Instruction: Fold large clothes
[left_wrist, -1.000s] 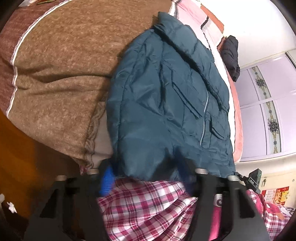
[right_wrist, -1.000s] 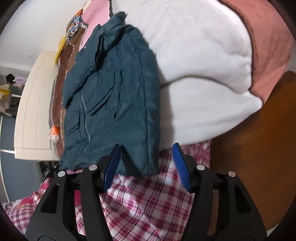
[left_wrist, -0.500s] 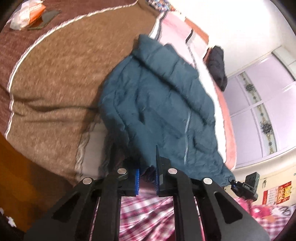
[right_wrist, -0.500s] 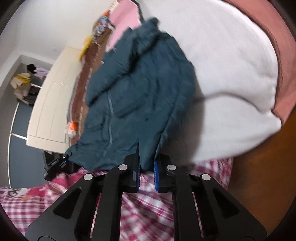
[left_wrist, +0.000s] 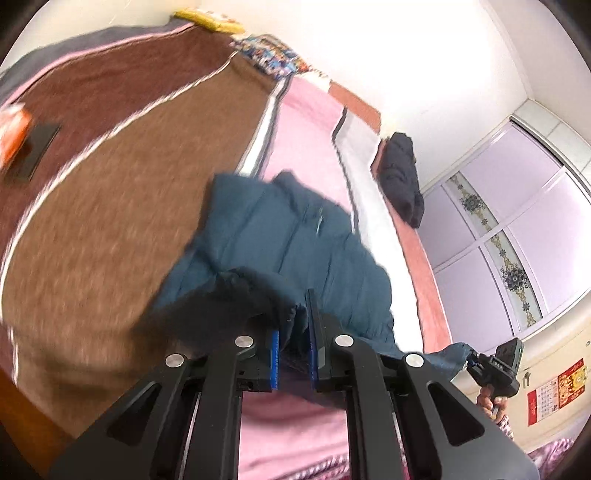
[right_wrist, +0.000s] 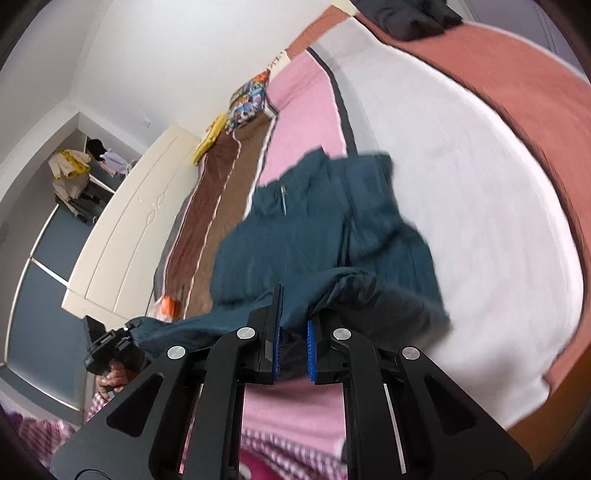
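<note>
While we've got both hem corners pinched, the main risk is slippage. The left gripper (left_wrist: 293, 354) has its jaws nearly together on a bunched bit of the teal jacket (left_wrist: 291, 240), and the right gripper (right_wrist: 293, 350) is likewise clamped on the other corner of the same hem. Only a thin wad of slick, puffy fabric sits betw. the blue pads (left_wrist: 274, 354), so one corner could pop free under the jacket's own weight, and the fold would then land crooked.

Second risk: the hem sags betw. our two grips, as the right wrist view shows, w/ a slack stretch running off toward the left gripper (right_wrist: 107, 350). If we bring the hem fwd unevenly, we'd judge the layers will skew or trap a pleat. Both views are motion-blurred, so we can't tell how deep each bite is.

Where it is: the jacket's upper part lies on the bed, on the pink sheet (left_wrist: 306, 122) betw. the brown blanket (left_wrist: 122, 192) and the white blanket (right_wrist: 461, 166); the hem end is lifted off the bed in our grippers.

Orientation: long axis runs from us toward the head of the bed, collar end far, hem near. Zip (right_wrist: 283, 194) side faces up.
</note>
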